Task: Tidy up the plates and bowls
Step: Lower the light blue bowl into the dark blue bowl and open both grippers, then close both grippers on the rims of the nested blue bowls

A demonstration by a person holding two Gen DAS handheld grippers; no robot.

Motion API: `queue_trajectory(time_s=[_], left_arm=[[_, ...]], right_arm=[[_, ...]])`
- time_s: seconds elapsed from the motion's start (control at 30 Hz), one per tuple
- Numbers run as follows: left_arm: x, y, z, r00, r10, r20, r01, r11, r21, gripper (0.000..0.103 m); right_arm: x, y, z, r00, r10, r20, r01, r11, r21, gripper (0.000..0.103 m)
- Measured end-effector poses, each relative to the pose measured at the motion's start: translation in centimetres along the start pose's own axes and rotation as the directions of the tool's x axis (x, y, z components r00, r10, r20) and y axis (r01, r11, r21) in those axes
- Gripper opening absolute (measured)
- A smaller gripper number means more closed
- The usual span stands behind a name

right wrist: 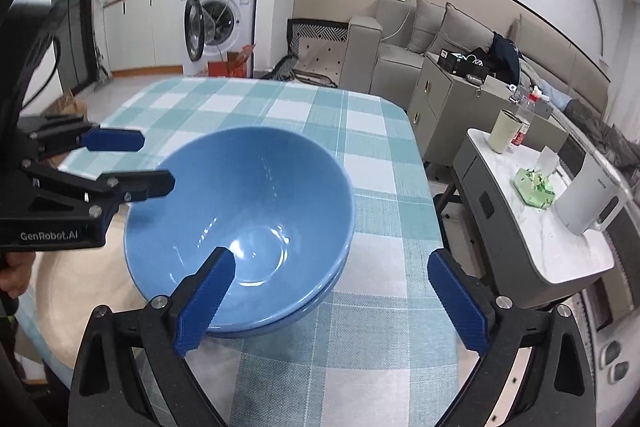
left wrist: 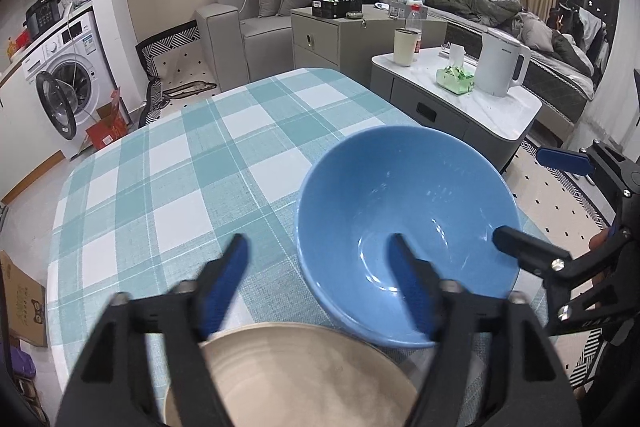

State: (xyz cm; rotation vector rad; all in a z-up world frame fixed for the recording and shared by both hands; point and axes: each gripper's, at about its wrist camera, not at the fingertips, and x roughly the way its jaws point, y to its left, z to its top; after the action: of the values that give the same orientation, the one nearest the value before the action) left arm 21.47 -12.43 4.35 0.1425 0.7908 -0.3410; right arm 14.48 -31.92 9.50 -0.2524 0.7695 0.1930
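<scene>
A blue bowl (left wrist: 404,211) sits nested in a second blue bowl (right wrist: 320,297) on the checked tablecloth (left wrist: 180,167). A beige plate (left wrist: 300,375) lies beside the bowls at the table's near edge, also seen as the plate (right wrist: 72,291) in the right wrist view. My left gripper (left wrist: 318,247) is open, one finger over the bowl's inside and the other outside, touching nothing. My right gripper (right wrist: 331,261) is open too, astride the opposite wall without pressing it. Each gripper shows in the other's view: right gripper (left wrist: 536,199), left gripper (right wrist: 154,163).
A low side table (left wrist: 504,115) to the right carries a white kettle (left wrist: 502,63), a cup (left wrist: 404,47), a bottle and a green tissue pack. Behind stand a grey cabinet (left wrist: 336,35), a sofa and a washing machine (left wrist: 68,83). A cardboard box (left wrist: 24,303) sits on the floor at the left.
</scene>
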Motion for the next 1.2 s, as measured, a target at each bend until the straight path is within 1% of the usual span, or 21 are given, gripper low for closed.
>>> queue_trajectory(time_s=[0.03,0.07,0.2,0.3,0.37,0.5,0.63,0.9,1.0,1.1,1.2], left_arm=[[-0.3,0.2,-0.1,1.000,0.010,0.017,-0.009,1.000,-0.009,0.101],[-0.6,0.3,-0.2,0.999,0.015,0.032,-0.014,1.000,-0.018,0.103],[-0.7,1.2,-0.3,0.999,-0.008,0.039,0.010,0.998,-0.058,0.103],[-0.4,1.9,-0.4,1.000,0.006,0.030,-0.004,0.996,-0.084,0.103],[-0.2,2.2,-0.5,1.000,0.011,0.027,-0.008,0.995,-0.097,0.103],[0.2,2.7,-0.7,1.000,0.005,0.016,-0.003,0.992,-0.127,0.103],[0.6,2.5,-0.9,1.000,0.005,0.005,-0.005,0.992,-0.122,0.103],[1.5,2.3,-1.0,1.000,-0.010,-0.017,0.008,0.991,-0.136,0.103],[1.9,2.3,-1.0,0.999,-0.016,-0.029,0.012,0.990,-0.143,0.103],[2.3,2.4,-1.0,0.999,-0.020,-0.038,0.014,0.989,-0.150,0.103],[2.5,2.2,-1.1,0.999,-0.036,-0.037,0.030,0.988,-0.149,0.102]], right_arm=[[-0.2,-0.4,0.0,1.000,0.019,0.005,-0.019,1.000,0.016,0.102],[-0.4,-0.8,0.0,0.999,0.043,0.013,-0.044,0.998,0.037,0.102],[-0.8,-2.1,-0.2,0.994,0.106,0.030,-0.109,0.990,0.095,0.102],[-0.6,-2.8,-0.5,0.993,0.117,0.026,-0.119,0.985,0.122,0.102],[-0.5,-3.3,-0.5,0.994,0.110,0.024,-0.112,0.984,0.138,0.102],[-0.2,-4.4,-0.6,0.994,0.105,0.019,-0.107,0.979,0.172,0.102],[0.1,-5.2,-0.8,0.990,0.140,0.015,-0.140,0.965,0.220,0.102],[1.3,-4.9,-1.1,0.988,0.150,-0.019,-0.142,0.963,0.229,0.102],[1.9,-4.6,-1.1,0.986,0.163,-0.030,-0.152,0.962,0.229,0.102],[2.2,-4.5,-1.2,0.981,0.192,-0.020,-0.181,0.953,0.242,0.102],[2.8,-4.3,-1.3,0.980,0.198,-0.032,-0.184,0.952,0.245,0.102]])
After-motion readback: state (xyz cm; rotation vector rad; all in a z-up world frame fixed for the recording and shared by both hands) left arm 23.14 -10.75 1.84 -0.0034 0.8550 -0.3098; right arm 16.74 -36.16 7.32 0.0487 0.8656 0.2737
